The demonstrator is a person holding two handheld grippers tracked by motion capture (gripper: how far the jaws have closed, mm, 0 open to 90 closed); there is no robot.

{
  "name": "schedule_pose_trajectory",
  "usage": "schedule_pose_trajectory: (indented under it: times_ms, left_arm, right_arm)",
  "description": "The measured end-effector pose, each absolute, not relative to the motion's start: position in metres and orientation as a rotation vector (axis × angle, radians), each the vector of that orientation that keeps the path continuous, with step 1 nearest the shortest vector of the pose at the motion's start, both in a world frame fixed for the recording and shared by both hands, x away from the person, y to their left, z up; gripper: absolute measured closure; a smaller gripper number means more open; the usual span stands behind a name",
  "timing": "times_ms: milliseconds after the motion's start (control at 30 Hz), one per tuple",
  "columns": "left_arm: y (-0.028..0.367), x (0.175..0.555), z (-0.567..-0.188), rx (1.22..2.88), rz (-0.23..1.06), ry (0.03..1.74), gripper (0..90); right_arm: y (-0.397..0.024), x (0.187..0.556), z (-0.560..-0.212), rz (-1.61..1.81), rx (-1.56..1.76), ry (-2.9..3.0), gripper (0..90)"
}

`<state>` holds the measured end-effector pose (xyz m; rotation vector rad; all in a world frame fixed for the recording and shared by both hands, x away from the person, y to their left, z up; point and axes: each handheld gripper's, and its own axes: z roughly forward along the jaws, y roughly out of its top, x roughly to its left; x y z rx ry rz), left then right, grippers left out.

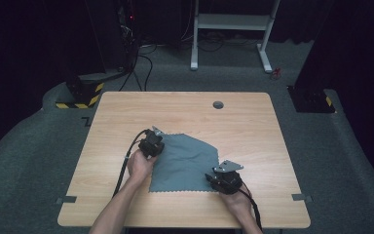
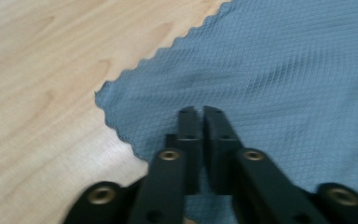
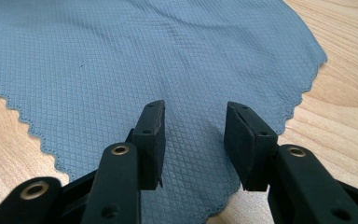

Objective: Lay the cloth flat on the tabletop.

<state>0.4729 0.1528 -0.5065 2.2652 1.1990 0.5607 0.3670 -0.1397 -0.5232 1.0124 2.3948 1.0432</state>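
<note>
A grey-blue cloth (image 1: 185, 163) with zigzag edges lies flat on the wooden table (image 1: 253, 126). My left gripper (image 1: 157, 141) sits at the cloth's far left corner. In the left gripper view its jaws (image 2: 200, 112) stand shut, tips together just over the cloth (image 2: 284, 70) a little inside that corner, with no fold visibly pinched. At the cloth's near right corner my right gripper (image 1: 213, 176) is held low. In the right gripper view it (image 3: 193, 116) stands open above the cloth (image 3: 121, 56), with nothing between the pads.
A round grey grommet (image 1: 218, 104) sits in the table's far middle. Grey tape marks lie near the front left (image 1: 66, 199) and front right (image 1: 302, 197) edges. Bare wood surrounds the cloth. A white stand (image 1: 231, 22) is on the floor beyond the table.
</note>
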Motion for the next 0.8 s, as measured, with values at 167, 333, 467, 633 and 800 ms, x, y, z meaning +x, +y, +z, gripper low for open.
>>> schedule_pose_trajectory:
  times_ms: [167, 333, 467, 633, 800]
  left_arm:
    - [0.154, 0.475, -0.504, 2.27, 0.641, 1.258, 64.1]
    - [0.165, 0.43, -0.512, 2.186, 0.553, 1.186, 44.1]
    - [0.18, 0.414, -0.52, 2.084, 0.524, 1.203, 41.1]
    - [0.184, 0.411, -0.527, 2.019, 0.552, 1.194, 36.8]
    - [0.184, 0.41, -0.527, 2.016, 0.559, 1.21, 34.0]
  right_arm:
    - [-0.14, 0.367, -0.523, 1.044, 1.013, 2.396, 58.4]
    - [-0.14, 0.367, -0.523, 1.044, 1.012, 2.395, 58.9]
    - [-0.14, 0.367, -0.523, 1.044, 1.009, 2.397, 59.8]
    - [-0.141, 0.368, -0.523, 1.051, 1.015, 2.4, 60.4]
    - [-0.145, 0.375, -0.52, 1.102, 1.126, 2.369, 55.8]
